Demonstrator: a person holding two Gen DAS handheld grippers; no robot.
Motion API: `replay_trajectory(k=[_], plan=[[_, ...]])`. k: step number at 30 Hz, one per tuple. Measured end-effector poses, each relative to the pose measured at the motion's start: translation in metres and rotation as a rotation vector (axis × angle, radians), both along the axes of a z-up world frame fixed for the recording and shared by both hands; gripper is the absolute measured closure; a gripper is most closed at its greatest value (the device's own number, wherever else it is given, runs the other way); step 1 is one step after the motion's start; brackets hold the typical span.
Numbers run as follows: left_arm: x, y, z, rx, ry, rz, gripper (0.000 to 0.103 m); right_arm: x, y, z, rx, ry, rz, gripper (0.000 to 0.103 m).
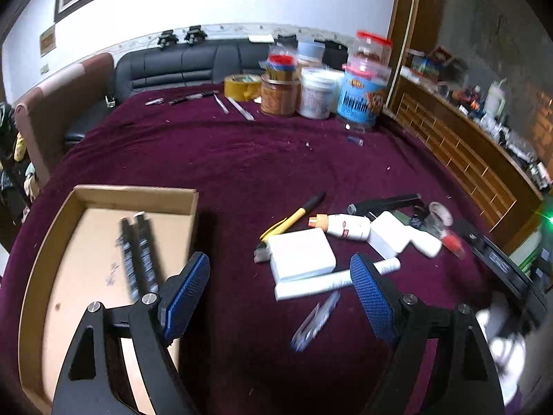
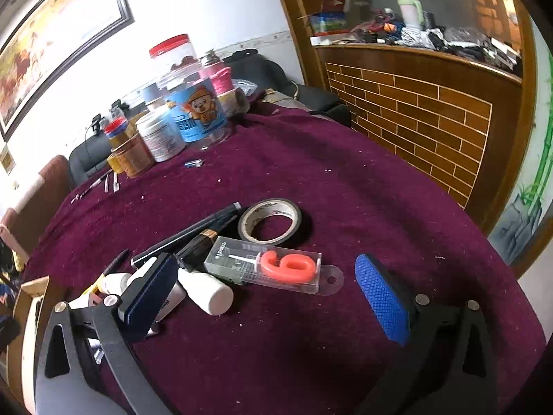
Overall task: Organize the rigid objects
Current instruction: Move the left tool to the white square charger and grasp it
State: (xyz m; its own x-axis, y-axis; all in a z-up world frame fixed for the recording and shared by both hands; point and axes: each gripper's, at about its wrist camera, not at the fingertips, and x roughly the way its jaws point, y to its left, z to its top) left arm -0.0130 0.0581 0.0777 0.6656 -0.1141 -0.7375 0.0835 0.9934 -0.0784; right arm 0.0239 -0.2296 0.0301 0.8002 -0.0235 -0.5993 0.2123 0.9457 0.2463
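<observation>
Two black pens (image 1: 138,252) lie in my tray (image 1: 134,197), lower left; the white box (image 1: 300,257) and candle pack (image 2: 266,267) wait on the table (image 1: 242,159). Both the left tool (image 1: 280,294) and the right tool (image 2: 266,294) are released, empty.

A table under a dark purple cloth (image 1: 242,159), with white crumbs on it. On the left, an open wooden tray (image 1: 138,197). In the middle, a yellow and black pen (image 1: 293,218), a white box (image 1: 300,254), a white tube (image 1: 311,285), a small white bottle (image 2: 207,290). Close by, a roll of black tape (image 2: 271,221) and a clear case with a red number candle (image 2: 273,268). At the far edge, jars (image 1: 359,100) standing in a bunch, yellow tape (image 1: 242,86) just beside them.
</observation>
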Motion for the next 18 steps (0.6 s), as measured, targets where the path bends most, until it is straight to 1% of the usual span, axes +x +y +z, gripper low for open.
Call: replay_trajectory(k=[2, 4, 6, 8, 9, 10, 11, 12, 14, 15, 18], plan=[[0.016, -0.010, -0.010, 0.018, 0.032, 0.002, 0.024, 0.002, 0.002, 0.000, -0.009, 0.004, 0.008, 0.000], [0.031, -0.022, -0.023, 0.076, 0.065, 0.011, 0.024, 0.004, 0.002, -0.002, -0.008, 0.011, 0.009, 0.000], [0.037, -0.032, -0.033, 0.125, 0.073, 0.011, 0.024, 0.004, 0.001, -0.003, -0.004, 0.015, 0.006, 0.000], [0.040, -0.041, -0.043, 0.193, 0.078, 0.002, 0.024, 0.004, 0.000, -0.003, 0.000, 0.018, 0.005, 0.000], [0.042, -0.045, -0.050, 0.220, 0.095, -0.003, 0.024, 0.004, 0.000, -0.003, 0.000, 0.019, 0.005, 0.000], [0.044, -0.047, -0.056, 0.221, 0.116, -0.014, 0.025, 0.004, 0.001, -0.003, -0.002, 0.019, 0.006, 0.000], [0.046, -0.046, -0.062, 0.204, 0.145, -0.027, 0.032, 0.004, 0.001, -0.003, -0.004, 0.020, 0.007, 0.000], [0.046, -0.043, -0.063, 0.184, 0.147, -0.027, 0.032, 0.005, 0.001, -0.003, -0.007, 0.021, 0.007, 0.000], [0.043, -0.032, -0.058, 0.111, 0.147, -0.022, 0.032, 0.005, 0.002, -0.003, -0.015, 0.021, 0.008, 0.000], [0.043, -0.029, -0.056, 0.089, 0.148, -0.020, 0.032, 0.005, 0.002, -0.003, -0.017, 0.022, 0.009, 0.000], [0.031, -0.021, -0.041, 0.030, 0.115, -0.024, 0.032, 0.006, 0.003, -0.004, -0.021, 0.028, 0.010, 0.000]])
